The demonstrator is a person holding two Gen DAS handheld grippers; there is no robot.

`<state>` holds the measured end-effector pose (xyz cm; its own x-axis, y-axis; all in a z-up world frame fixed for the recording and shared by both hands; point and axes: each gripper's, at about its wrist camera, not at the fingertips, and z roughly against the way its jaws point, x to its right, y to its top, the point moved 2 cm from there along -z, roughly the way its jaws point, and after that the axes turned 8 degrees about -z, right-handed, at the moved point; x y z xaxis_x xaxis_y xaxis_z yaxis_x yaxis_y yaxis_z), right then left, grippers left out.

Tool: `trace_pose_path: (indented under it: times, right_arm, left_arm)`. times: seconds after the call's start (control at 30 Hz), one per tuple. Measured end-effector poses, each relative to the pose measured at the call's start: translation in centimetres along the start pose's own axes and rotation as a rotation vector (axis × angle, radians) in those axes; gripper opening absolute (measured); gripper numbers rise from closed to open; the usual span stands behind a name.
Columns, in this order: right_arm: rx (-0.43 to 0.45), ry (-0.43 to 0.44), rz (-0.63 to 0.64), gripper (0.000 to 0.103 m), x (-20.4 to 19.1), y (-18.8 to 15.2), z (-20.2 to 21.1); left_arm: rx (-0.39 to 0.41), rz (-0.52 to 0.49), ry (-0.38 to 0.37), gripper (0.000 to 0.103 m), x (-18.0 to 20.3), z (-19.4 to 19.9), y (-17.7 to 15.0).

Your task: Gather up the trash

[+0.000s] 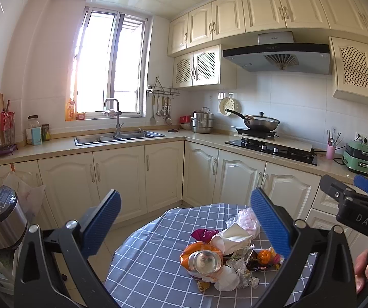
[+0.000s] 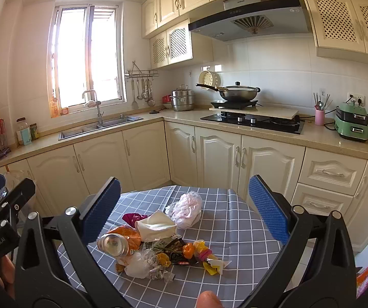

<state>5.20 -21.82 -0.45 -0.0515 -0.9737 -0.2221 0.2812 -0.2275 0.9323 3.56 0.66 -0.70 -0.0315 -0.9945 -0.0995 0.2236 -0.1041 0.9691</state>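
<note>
Both grippers, left and right, are hovering with fingers spread wide and empty over the heap of crumpled wrappers on the grey checked worktop; the next move is probably a grasp of the silver drinks can at nine o'clock.

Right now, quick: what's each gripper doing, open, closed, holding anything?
Left gripper: open, holding nothing, above the trash pile on the table.
Right gripper: open, holding nothing, also above the pile.
</note>
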Motion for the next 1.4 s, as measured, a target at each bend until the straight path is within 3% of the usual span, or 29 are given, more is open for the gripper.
trace_pose_path:
  times: [0.57,1.03,1.4]
  right_arm:
    - [-0.017,-0.029,-0.004,0.098,1.3,-0.5,-1.0]
    - [-0.238,-0.150,-0.045,0.098,7.5,-6.8,-7.0]
    - [-0.434,-0.139,-0.001,0.098,8.4,-12.2,-12.1]
  left_arm:
    - [-0.053,-0.021,-0.001,0.099,0.2,-1.9,-1.3]
    - [-0.330,-0.079,-0.128,0.099,2.9,-10.4,-9.6]
    - [-0.469,-0.046,-0.116,0.099,3.8,-16.8,-13.6]
